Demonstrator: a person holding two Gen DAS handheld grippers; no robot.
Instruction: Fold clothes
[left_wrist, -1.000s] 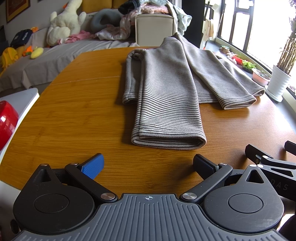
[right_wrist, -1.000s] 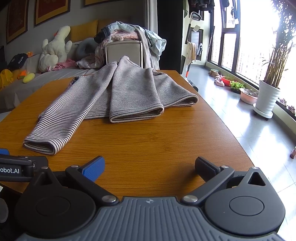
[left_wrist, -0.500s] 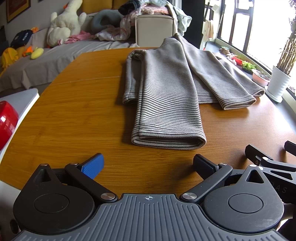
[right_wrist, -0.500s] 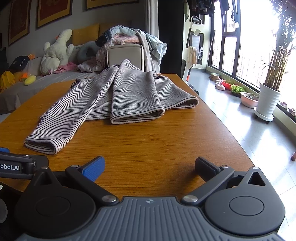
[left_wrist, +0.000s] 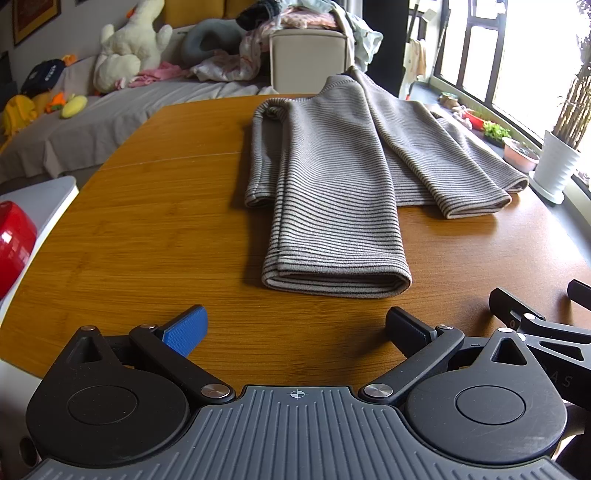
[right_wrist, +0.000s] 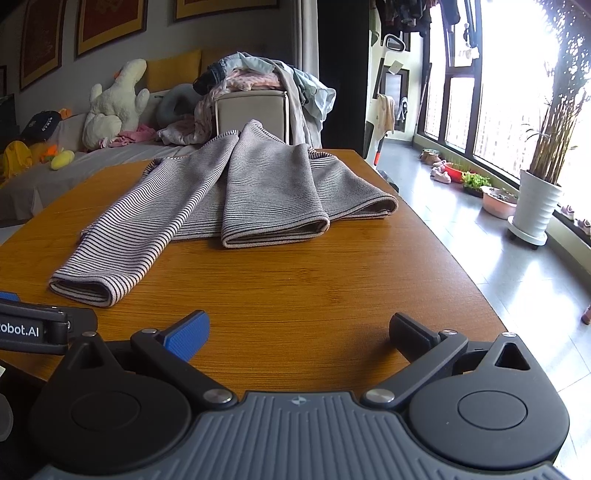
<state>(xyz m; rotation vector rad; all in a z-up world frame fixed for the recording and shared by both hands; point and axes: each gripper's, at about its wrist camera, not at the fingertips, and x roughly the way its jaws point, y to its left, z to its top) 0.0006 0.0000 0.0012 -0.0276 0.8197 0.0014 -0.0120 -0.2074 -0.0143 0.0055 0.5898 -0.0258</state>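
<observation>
Sweater (left_wrist: 332, 192) on the table (left_wrist: 147, 229), striped grey, and both tools holding back at the near edge. Look at the left gripper (left_wrist: 295, 325): jaws spread wide, blue pad (left_wrist: 186, 328) on one side, black finger (left_wrist: 406, 326) on the other, nothing between them but bare wood. From that view the garment sits at twelve o'clock, its nearest sleeve cuff (left_wrist: 336, 277) lying just ahead of the fingertips, apart from them, flat on the wood. The second sleeve runs off toward two o'clock, ending near the table's window side.

Over to the right gripper (right_wrist: 299, 328), and it's the same story: fingers wide apart, gripping nothing, hovering low over the near rim of the table (right_wrist: 332, 280). Here the sweater (right_wrist: 266, 184) lies from ten to twelve o'clock, with the long sleeve cuff (right_wrist: 88, 288) reaching down toward nine, close to the neighbouring tool's black arm at the left edge of the view. The shorter folded sleeve ends around twelve, well clear of the fingertips.

Beyond the table, a pile of clothes (right_wrist: 258, 81) heaps over a pale chair, and a white plush toy (right_wrist: 114, 107) sits on the sofa.
</observation>
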